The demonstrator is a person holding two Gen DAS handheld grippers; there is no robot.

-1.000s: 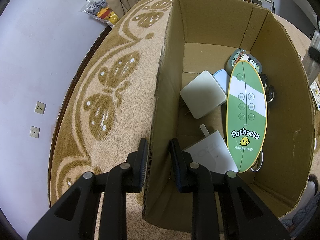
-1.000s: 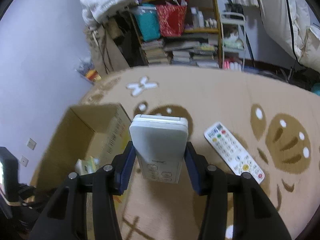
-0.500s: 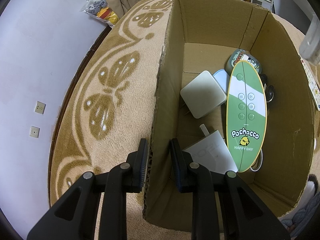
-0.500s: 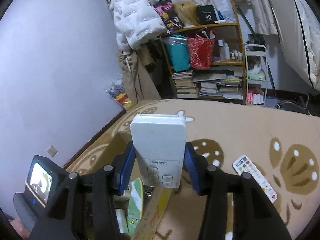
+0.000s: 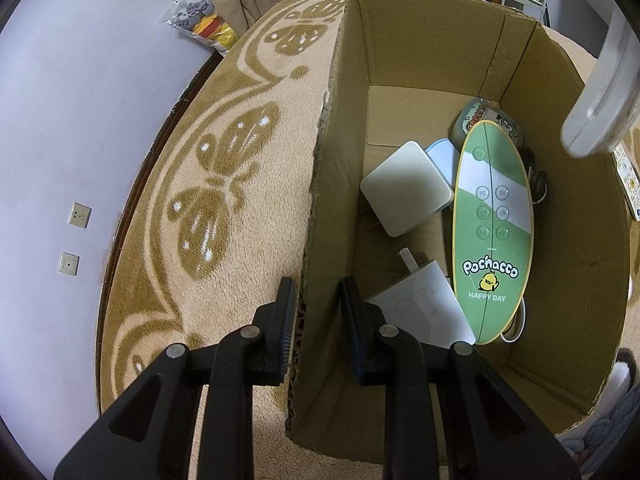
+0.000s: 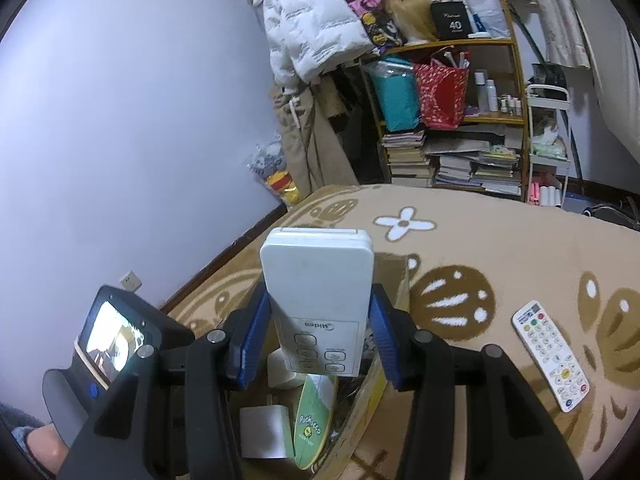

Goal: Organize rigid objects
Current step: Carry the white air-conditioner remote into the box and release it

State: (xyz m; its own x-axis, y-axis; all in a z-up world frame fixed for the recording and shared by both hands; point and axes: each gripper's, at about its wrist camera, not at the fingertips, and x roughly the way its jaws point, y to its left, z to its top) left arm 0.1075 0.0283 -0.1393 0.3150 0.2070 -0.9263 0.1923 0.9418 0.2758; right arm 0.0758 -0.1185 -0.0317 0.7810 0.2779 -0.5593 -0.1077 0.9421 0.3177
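My left gripper (image 5: 316,292) straddles the near left wall of an open cardboard box (image 5: 340,120), one finger outside and one inside, shut on the wall. The right gripper (image 6: 316,320) is shut on a white Midea remote (image 6: 316,276), held upright above the box (image 6: 376,384). That remote's end (image 5: 600,80) shows over the box's right rim in the left wrist view. Inside lie a green oval Pochacco speaker (image 5: 494,220), a white square pad (image 5: 406,188) and a flat white box (image 5: 424,308).
A second white remote with coloured buttons (image 6: 550,354) lies on the patterned beige rug (image 5: 240,200), right of the box. A purple wall is to the left. A cluttered bookshelf (image 6: 452,148) and a hanging white jacket stand beyond the rug. The left gripper's body with its screen (image 6: 112,336) sits low left.
The right gripper has carried the white remote up and left, from over the rug to above the box. The left gripper and the box have not moved.
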